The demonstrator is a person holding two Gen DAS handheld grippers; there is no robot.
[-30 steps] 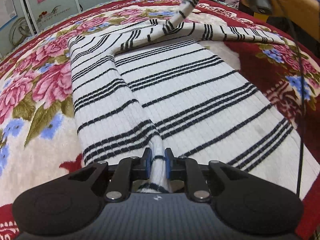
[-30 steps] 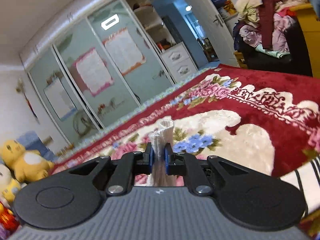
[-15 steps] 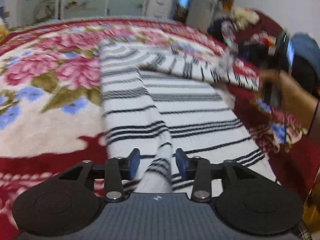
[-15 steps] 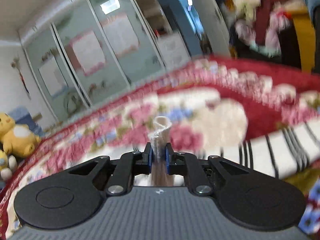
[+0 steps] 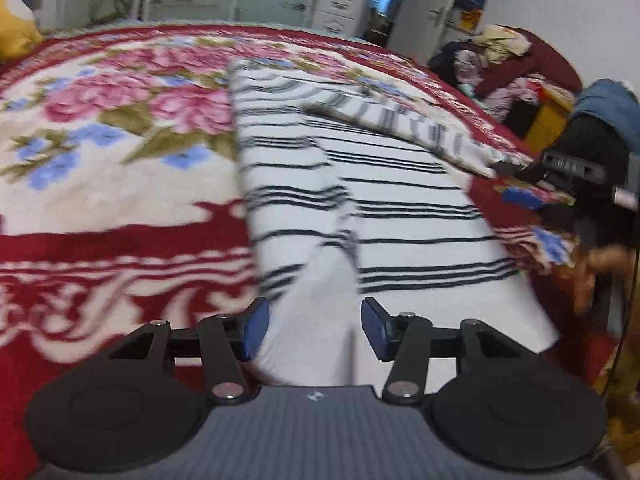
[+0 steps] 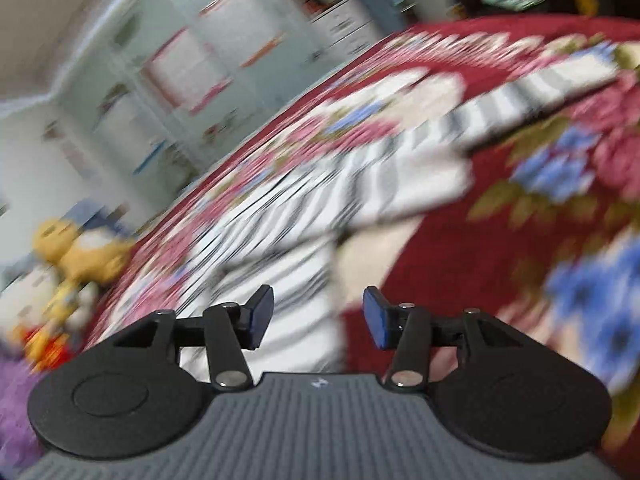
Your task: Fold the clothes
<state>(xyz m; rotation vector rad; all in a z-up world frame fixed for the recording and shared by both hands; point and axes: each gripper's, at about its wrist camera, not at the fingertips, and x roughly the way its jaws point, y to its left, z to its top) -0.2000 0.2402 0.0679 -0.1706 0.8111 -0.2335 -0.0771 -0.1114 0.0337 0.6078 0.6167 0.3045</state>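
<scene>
One striped garment [image 5: 400,208] beyond left gripper [image 5: 315,328]

bed [image 5: 120,240] wearing a red floral blanket | striped garment [image 5: 400,208] lying flat on it toward the right edge | one sleeve [image 5: 400,124] lying folded across

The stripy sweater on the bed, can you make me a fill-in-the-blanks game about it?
1. The sweater is white with ____ stripes.
2. It lies on a blanket patterned with pink and blue ____.
3. A yellow ____ toy sits beside the bed.
4. The left tongs are ____ around the fabric, not pinching it.

Missing words: black; flowers; plush; opening
</scene>
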